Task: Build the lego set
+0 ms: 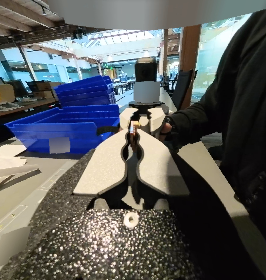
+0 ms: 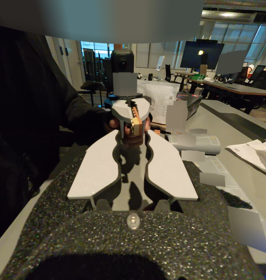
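Gripping brown lego piece point(image 1: 133, 133), left gripper point(image 1: 133, 141), right gripper point(image 2: 131, 136) apart

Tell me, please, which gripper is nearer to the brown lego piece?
Left. The left gripper is shut on the brown lego piece, pinching it at its fingertips. The right gripper faces it, open, with its tips just reaching the piece's end.

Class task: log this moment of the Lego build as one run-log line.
stage: mid-air assembly | left gripper: shut on brown Lego stack | right gripper: open, facing stack
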`<state>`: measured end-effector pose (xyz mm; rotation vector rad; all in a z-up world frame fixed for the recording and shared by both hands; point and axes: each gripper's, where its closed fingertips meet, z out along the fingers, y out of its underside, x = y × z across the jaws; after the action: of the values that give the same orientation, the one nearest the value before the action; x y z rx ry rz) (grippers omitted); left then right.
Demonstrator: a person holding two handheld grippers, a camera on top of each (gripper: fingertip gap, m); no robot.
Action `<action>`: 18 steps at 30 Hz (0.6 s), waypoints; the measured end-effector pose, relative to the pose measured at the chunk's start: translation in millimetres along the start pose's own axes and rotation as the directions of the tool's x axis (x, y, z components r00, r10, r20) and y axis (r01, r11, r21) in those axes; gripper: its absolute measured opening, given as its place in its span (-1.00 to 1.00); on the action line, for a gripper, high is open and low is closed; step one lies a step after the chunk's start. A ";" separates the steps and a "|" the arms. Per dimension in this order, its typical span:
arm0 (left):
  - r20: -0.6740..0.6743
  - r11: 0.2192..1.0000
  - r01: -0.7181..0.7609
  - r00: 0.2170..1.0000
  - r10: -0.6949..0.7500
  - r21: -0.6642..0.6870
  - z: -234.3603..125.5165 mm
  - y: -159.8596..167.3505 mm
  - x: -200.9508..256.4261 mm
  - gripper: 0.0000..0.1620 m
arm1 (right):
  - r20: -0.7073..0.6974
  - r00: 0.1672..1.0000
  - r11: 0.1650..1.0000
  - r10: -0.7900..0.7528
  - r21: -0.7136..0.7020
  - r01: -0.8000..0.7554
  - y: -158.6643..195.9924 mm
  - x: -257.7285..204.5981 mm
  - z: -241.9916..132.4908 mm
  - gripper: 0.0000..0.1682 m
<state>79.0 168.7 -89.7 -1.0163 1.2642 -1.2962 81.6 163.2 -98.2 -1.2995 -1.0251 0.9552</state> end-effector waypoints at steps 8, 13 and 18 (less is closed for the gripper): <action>-0.013 0.999 0.035 0.999 -0.035 -0.022 0.6 6.3 -1.1 -0.96 | -0.008 1.000 1.000 -0.011 -0.002 0.011 -2.5 3.2 -1.5 -0.65; -0.026 0.999 0.032 0.999 -0.033 -0.041 2.5 9.8 1.8 -0.96 | -0.003 1.000 1.000 -0.005 -0.005 0.005 -1.7 2.8 -0.7 -0.69; -0.031 0.998 0.044 0.998 -0.045 -0.039 3.4 9.9 2.5 -0.95 | 0.007 1.000 1.000 0.009 -0.010 -0.009 0.9 1.9 1.5 -0.71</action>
<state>83.1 166.5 -99.4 -1.0599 1.3013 -1.3315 80.7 165.5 -98.9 -1.3108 -1.0312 0.9628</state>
